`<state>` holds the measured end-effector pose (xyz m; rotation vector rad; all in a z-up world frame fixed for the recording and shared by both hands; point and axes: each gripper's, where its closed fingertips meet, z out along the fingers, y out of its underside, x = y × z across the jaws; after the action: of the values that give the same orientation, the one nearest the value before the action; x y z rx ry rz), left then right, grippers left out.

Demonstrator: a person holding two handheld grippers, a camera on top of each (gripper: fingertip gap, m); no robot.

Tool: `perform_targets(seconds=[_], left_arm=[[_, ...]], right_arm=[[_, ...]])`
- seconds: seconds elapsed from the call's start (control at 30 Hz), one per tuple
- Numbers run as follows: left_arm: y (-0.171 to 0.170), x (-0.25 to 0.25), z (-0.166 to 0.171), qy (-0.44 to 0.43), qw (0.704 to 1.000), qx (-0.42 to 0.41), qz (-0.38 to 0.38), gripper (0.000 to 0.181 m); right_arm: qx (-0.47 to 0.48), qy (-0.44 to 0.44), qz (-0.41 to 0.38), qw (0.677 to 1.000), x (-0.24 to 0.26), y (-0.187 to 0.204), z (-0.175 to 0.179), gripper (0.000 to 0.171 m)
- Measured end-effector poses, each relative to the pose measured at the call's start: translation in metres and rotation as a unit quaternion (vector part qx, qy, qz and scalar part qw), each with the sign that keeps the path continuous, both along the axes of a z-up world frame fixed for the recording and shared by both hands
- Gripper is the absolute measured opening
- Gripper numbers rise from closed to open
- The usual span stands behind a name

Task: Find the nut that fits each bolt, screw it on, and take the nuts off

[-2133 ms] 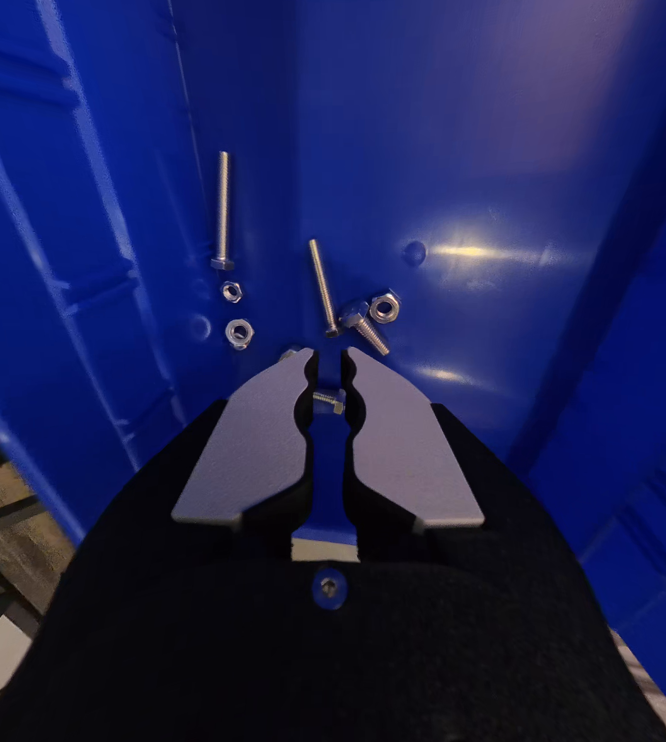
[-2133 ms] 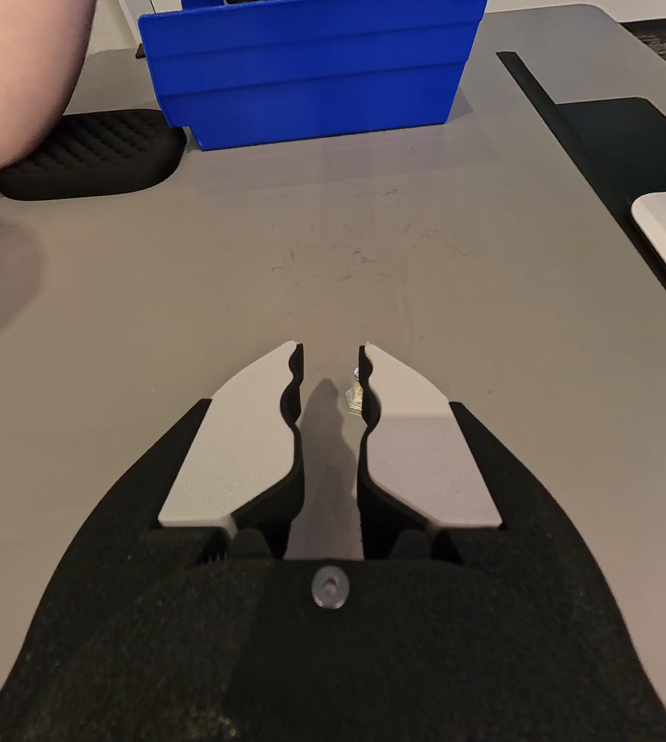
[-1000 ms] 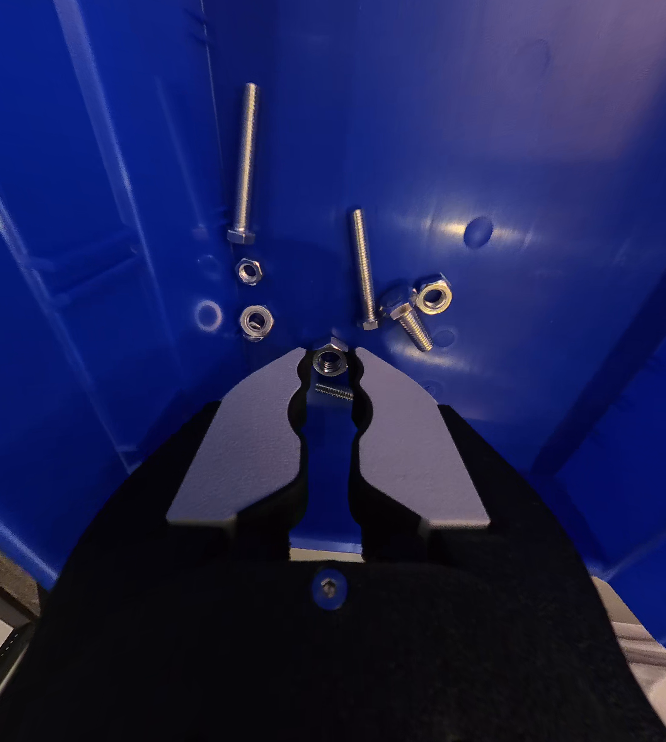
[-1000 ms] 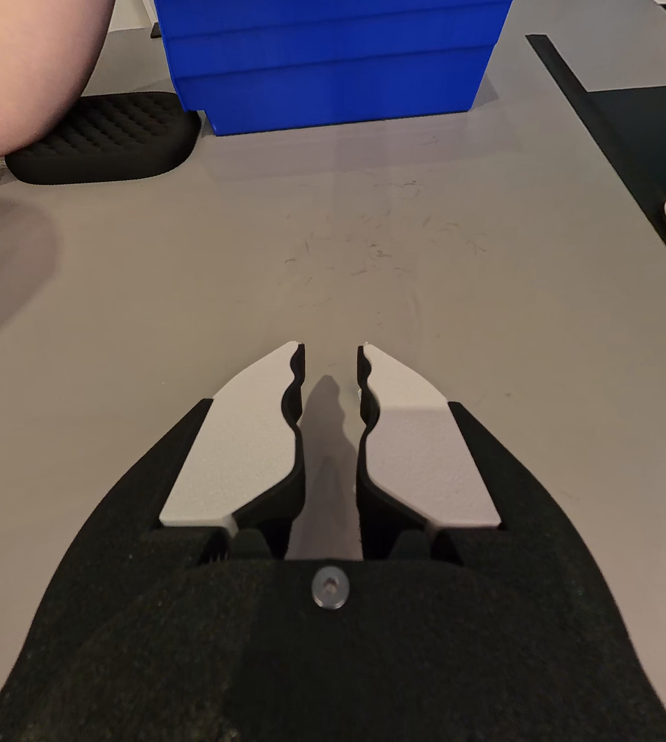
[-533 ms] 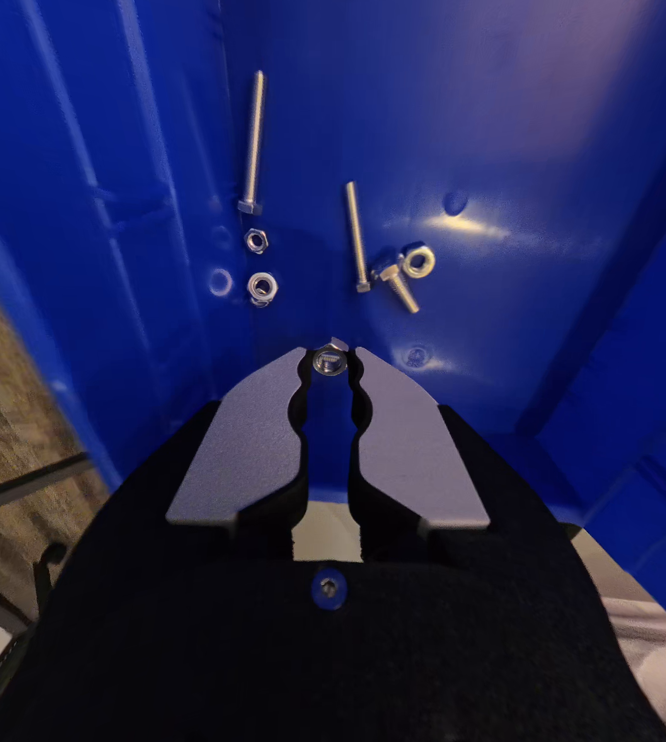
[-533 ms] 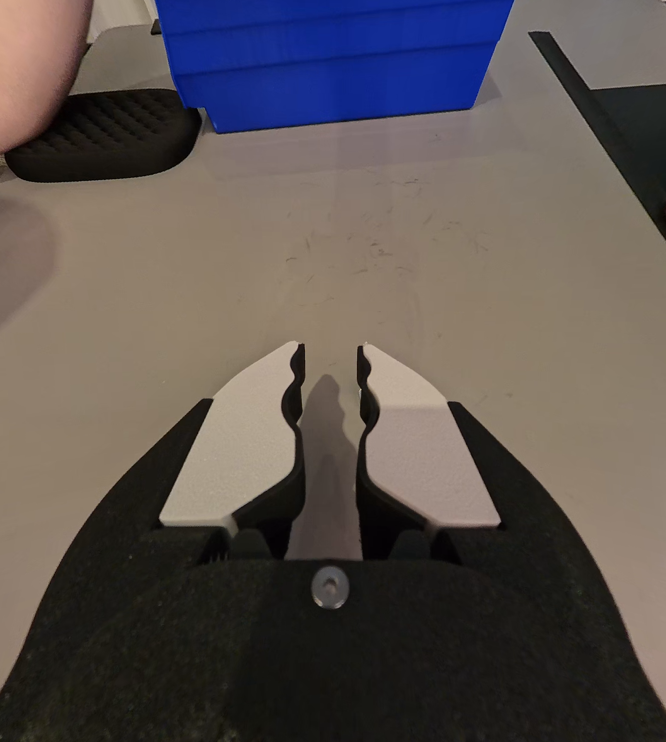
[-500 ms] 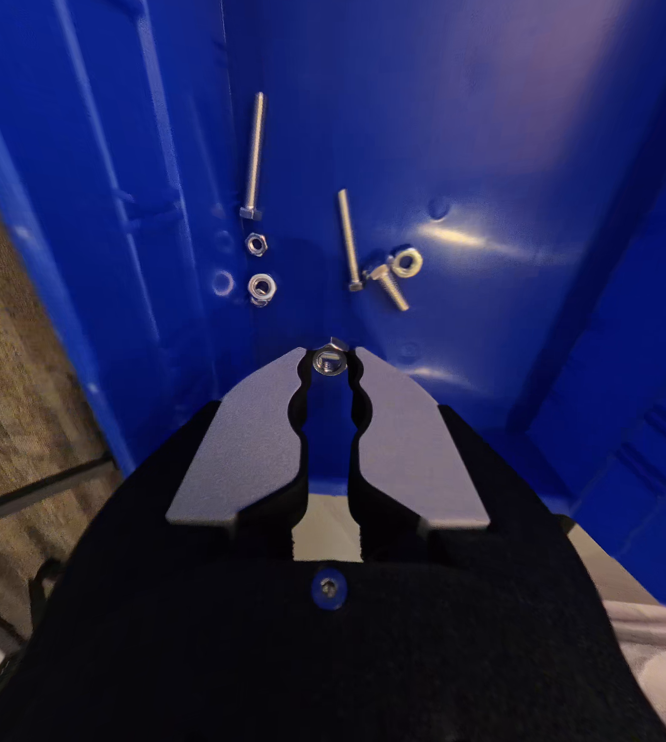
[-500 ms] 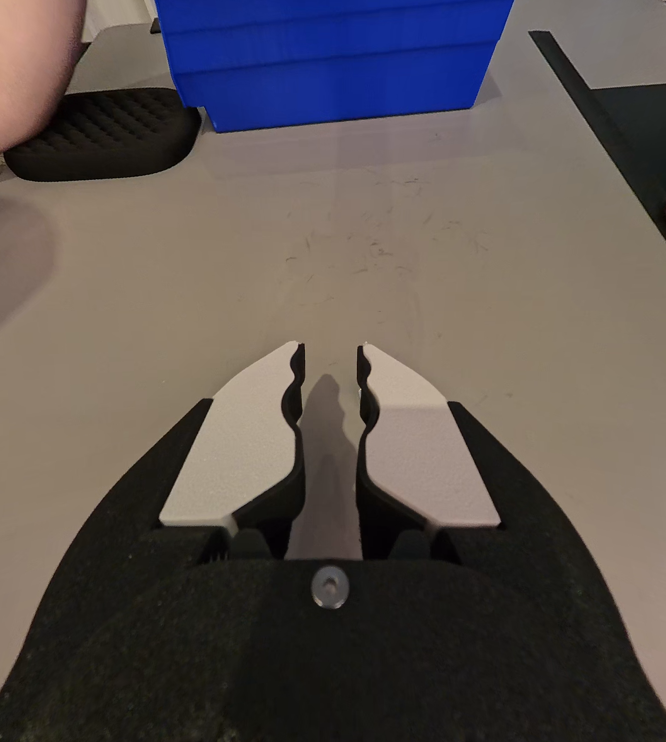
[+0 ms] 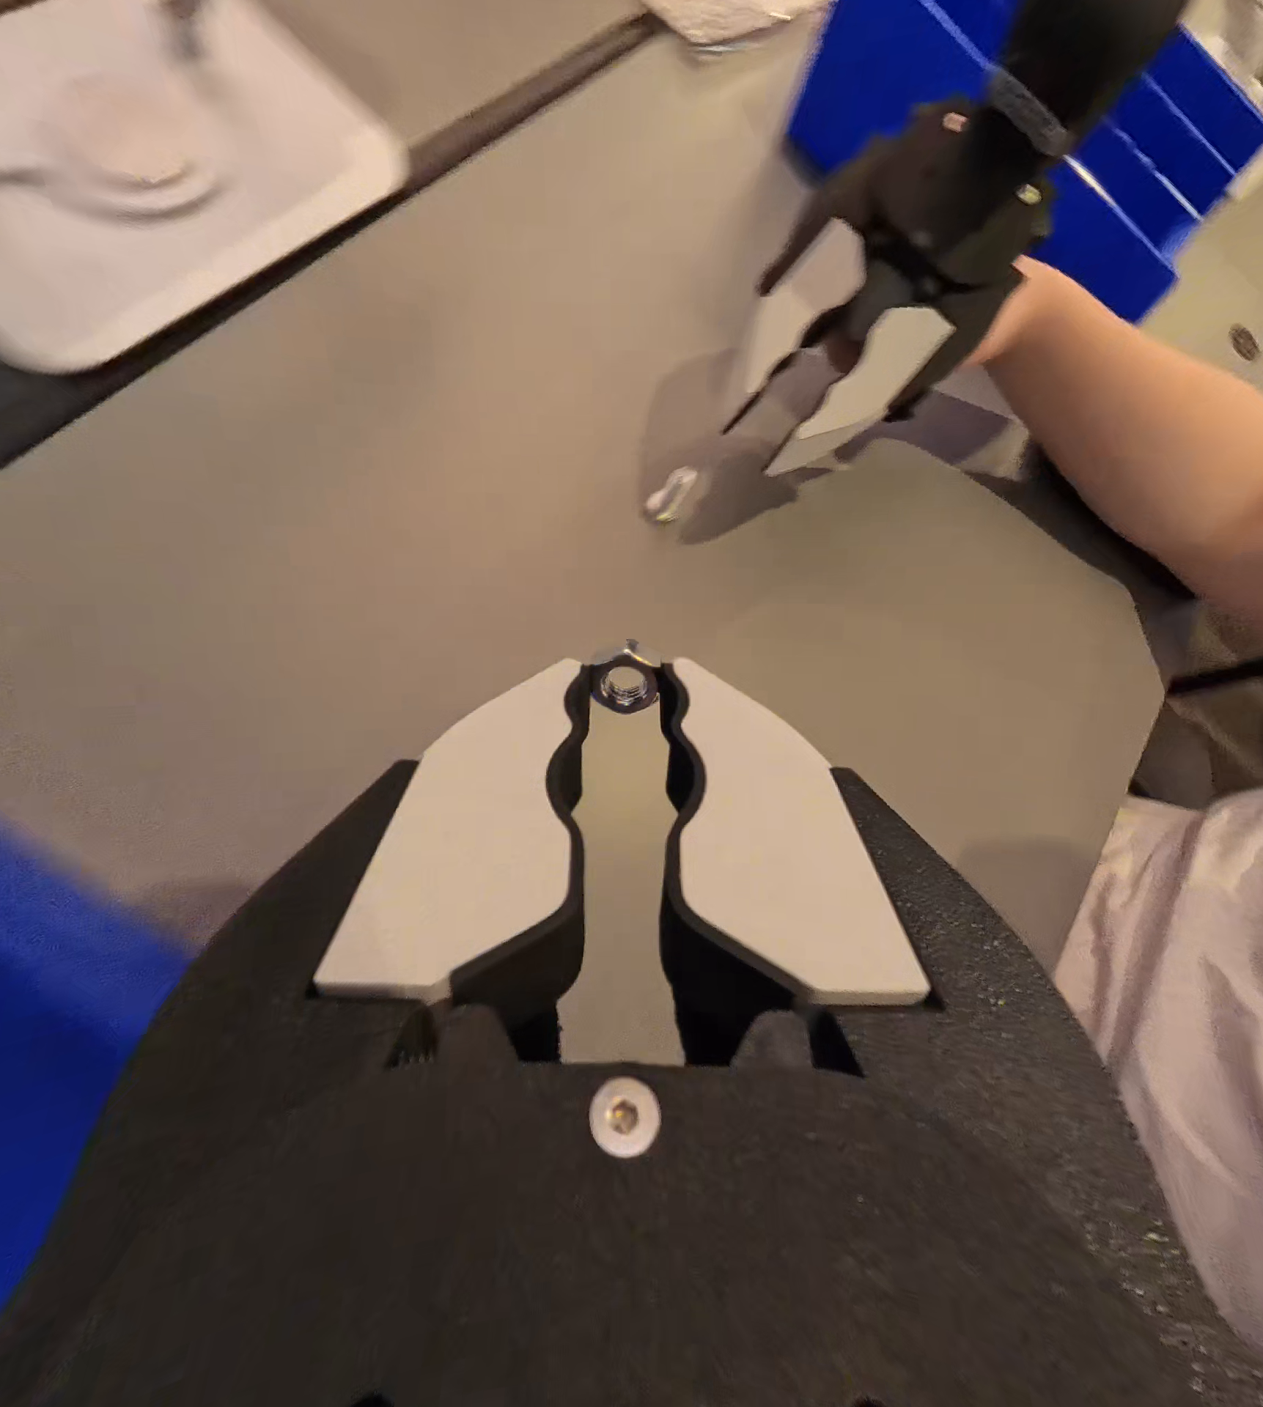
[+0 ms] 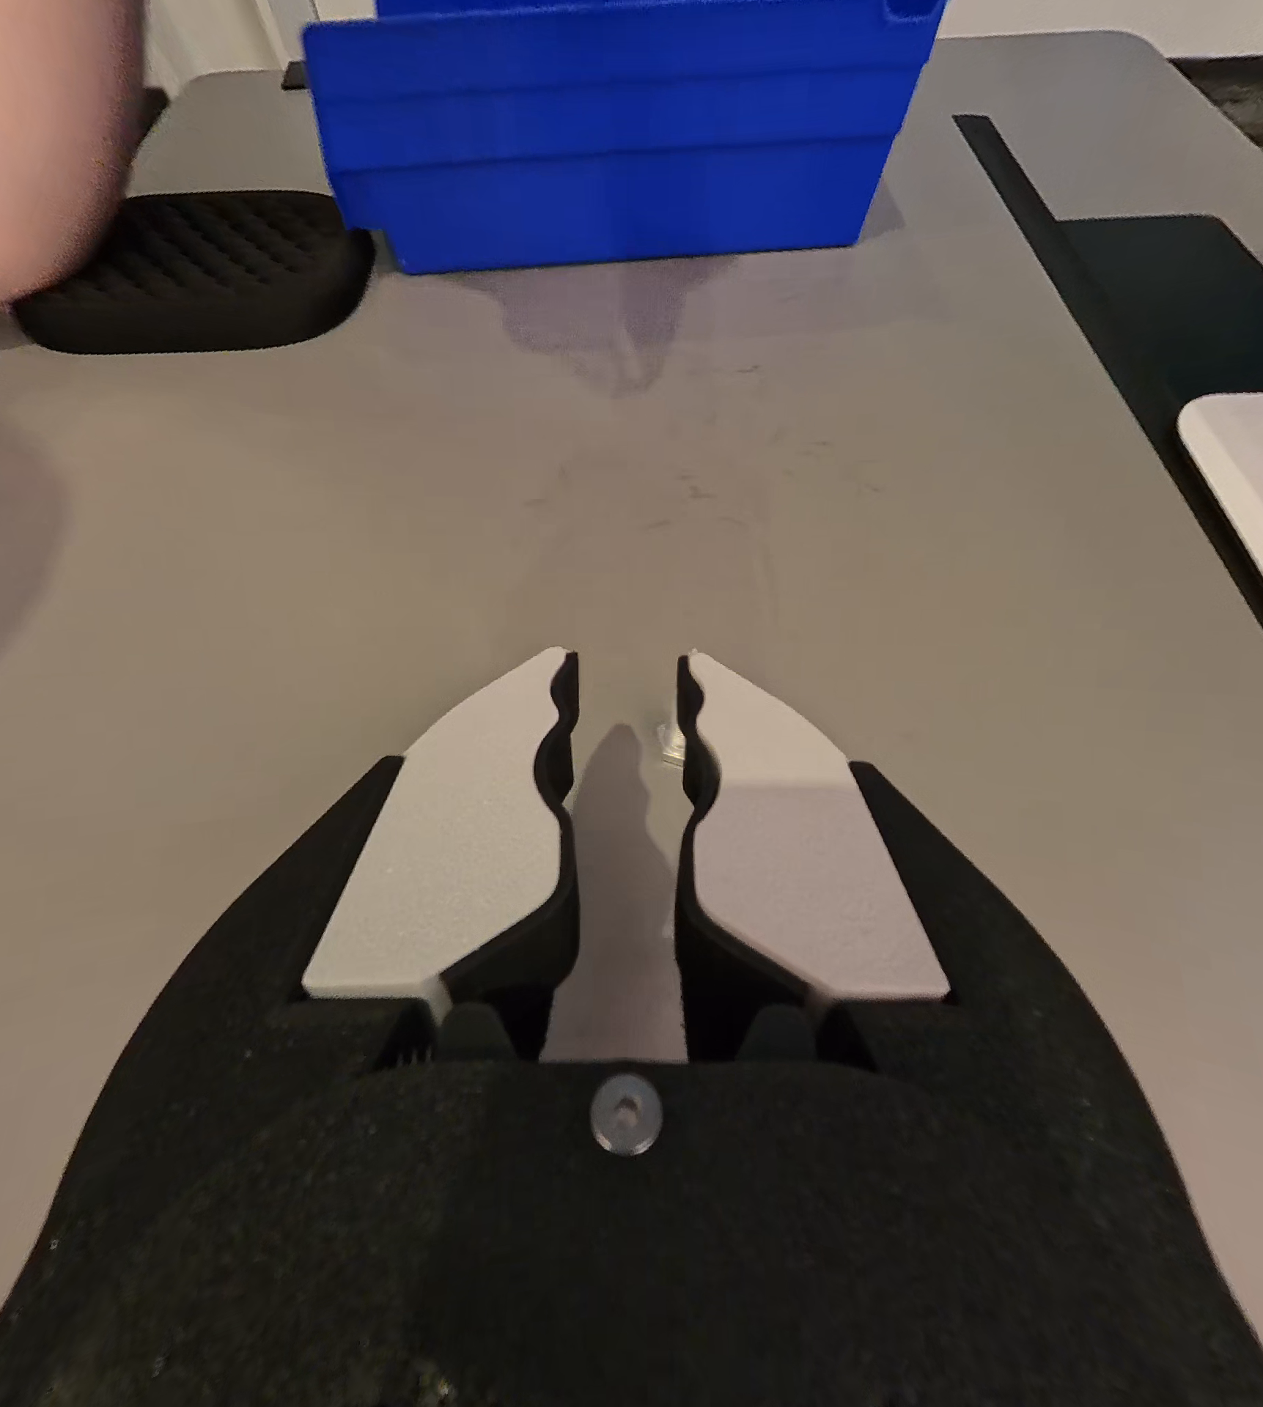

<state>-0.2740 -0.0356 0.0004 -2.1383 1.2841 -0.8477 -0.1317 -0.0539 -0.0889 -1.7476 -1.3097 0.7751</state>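
Pinching a nut [image 9: 622, 687] at our left gripper [image 9: 623, 674] tips, mid-frame; our right gripper [image 10: 628, 664] jaws apart over a bolt [image 10: 672, 742] on the table [image 10: 384, 533].

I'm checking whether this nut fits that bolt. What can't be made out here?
- Bolt: right wrist view, mostly hidden behind the right gripper's finger; left wrist view, motion-blurred.
- Nut's thread size: left wrist view, too small; left gripper covers its sides.
- Bin's contents: right wrist view, walls hide them.
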Motion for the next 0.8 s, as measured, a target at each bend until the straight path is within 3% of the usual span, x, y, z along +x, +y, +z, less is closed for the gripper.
perform_targets(seconds=[0.13, 0.27, 0.53, 0.8], left_arm=[[-0.031, 0.078, -0.042, -0.014, 0.994, -0.026, -0.107, 0.017], [-0.045, 0.117, -0.071, -0.041, 0.989, -0.071, -0.126, 0.017], [-0.046, 0.125, -0.027, -0.206, 0.954, -0.182, -0.116, 0.017], [-0.048, 0.128, -0.008, -0.274, 0.924, -0.240, -0.113, 0.016]], right_arm=[[0.015, -0.011, 0.016, 1.000, 0.005, -0.008, 0.009, 0.024], [0.050, -0.010, 0.027, 0.998, 0.008, -0.012, 0.018, 0.024], [0.156, 0.013, 0.049, 0.986, -0.009, -0.024, 0.052, 0.028], [0.243, 0.041, 0.034, 0.968, -0.026, -0.032, 0.083, 0.031]])
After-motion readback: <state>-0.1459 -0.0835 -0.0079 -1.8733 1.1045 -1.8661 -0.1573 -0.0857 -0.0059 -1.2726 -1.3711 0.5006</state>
